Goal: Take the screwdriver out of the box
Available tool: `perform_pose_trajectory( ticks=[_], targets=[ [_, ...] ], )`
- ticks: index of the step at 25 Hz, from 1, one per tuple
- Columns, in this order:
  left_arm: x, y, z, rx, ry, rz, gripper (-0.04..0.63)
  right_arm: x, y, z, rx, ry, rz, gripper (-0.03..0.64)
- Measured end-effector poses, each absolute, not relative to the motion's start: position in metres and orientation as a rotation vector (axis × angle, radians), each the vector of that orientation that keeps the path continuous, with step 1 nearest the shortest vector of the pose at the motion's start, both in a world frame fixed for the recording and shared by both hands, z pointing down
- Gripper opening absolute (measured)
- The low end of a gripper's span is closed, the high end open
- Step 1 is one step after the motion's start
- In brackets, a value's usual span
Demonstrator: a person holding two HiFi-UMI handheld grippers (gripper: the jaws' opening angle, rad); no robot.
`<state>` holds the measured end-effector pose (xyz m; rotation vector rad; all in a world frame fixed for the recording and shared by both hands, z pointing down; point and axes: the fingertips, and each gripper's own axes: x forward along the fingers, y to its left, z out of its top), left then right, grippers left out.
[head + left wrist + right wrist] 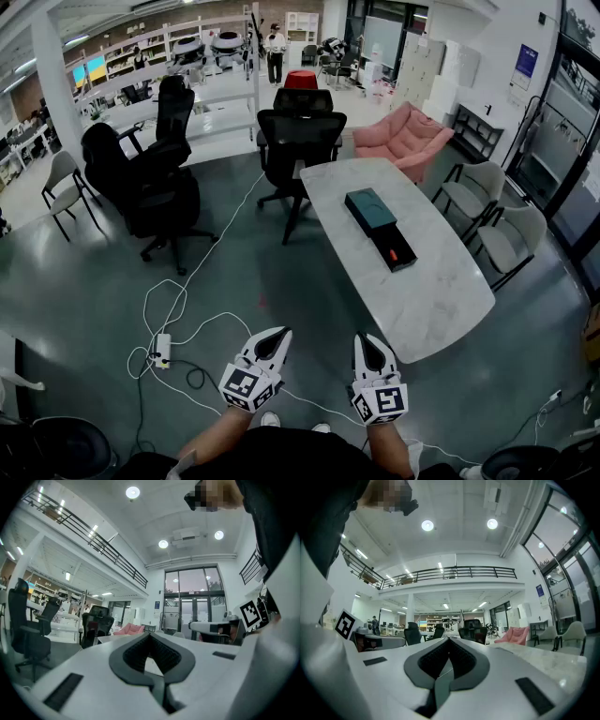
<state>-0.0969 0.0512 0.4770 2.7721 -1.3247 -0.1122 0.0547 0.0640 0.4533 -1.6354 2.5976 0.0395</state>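
Note:
On the white marble table point(427, 305) lies a long box: its teal part point(369, 208) sits at the far end and its black part point(395, 249) at the near end. A small red thing point(392, 253) shows in the black part; it is too small to tell what it is. Both grippers hang low over the floor, well short of the table. My left gripper point(278, 338) point(151, 635) is shut and empty. My right gripper point(367, 343) point(449, 640) is shut too, with nothing in it. The table edge point(555, 656) shows at the right of the right gripper view.
Black office chairs point(298, 141) point(150, 187) stand beyond and left of the table. A pink sofa point(405, 136) is behind it, grey chairs point(511, 236) at its right. White cables and a power strip point(161, 351) lie on the floor at my left.

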Motion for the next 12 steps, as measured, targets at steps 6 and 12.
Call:
perform_pose_trajectory(
  ticks=[6,12],
  targets=[
    [-0.090,0.060,0.474,2.789,-1.370,-0.094,0.006,0.058,0.075,0.443,-1.663,2.615,0.211,0.021],
    [-0.095,0.068,0.471,2.811,-1.371,-0.133,0.006,0.051,0.083,0.446,-1.667,2.617,0.208,0.021]
  ],
)
